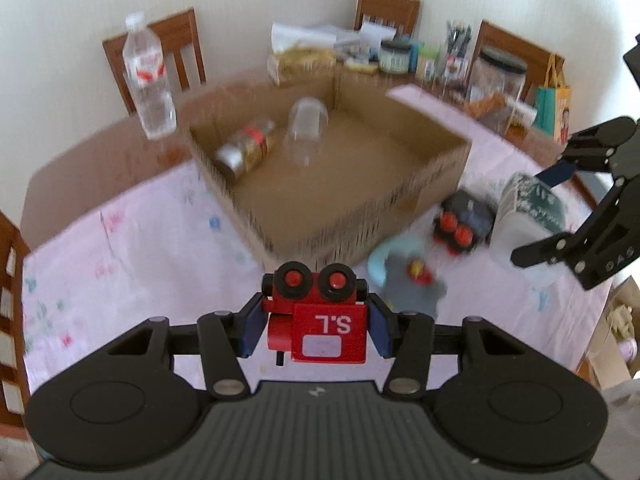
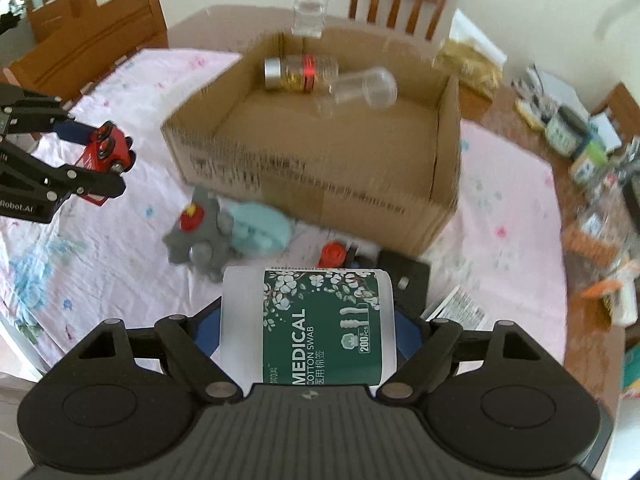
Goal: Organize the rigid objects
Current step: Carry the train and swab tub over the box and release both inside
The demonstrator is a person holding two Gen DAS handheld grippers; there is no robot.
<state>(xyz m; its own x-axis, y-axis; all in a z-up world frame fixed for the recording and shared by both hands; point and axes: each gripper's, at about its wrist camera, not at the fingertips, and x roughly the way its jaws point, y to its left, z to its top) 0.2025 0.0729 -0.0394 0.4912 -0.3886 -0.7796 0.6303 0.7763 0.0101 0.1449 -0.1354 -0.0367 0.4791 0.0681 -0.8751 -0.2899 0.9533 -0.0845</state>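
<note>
Right now both hands are loaded. Nearest in the left wrist view, the left gripper has its blue pads pressed on the flanks of a red toy train, wheels pointing forward toward the box. In the right wrist view, the right gripper clamps a white cotton swab tub, its long axis running straight ahead along the fingers.

Farther out on the pink tablecloth lie a grey toy touching a pale blue one, and a black toy car, all just beside the box's near wall.

Beyond them is the open cardboard box, at about twelve o'clock from each gripper, with a gold-filled jar and a clear cup lying on their sides at its far end.

I would judge the right hand slightly nearer the box; either load needs to clear the near wall, then go down onto the bare floor of the box.
</note>
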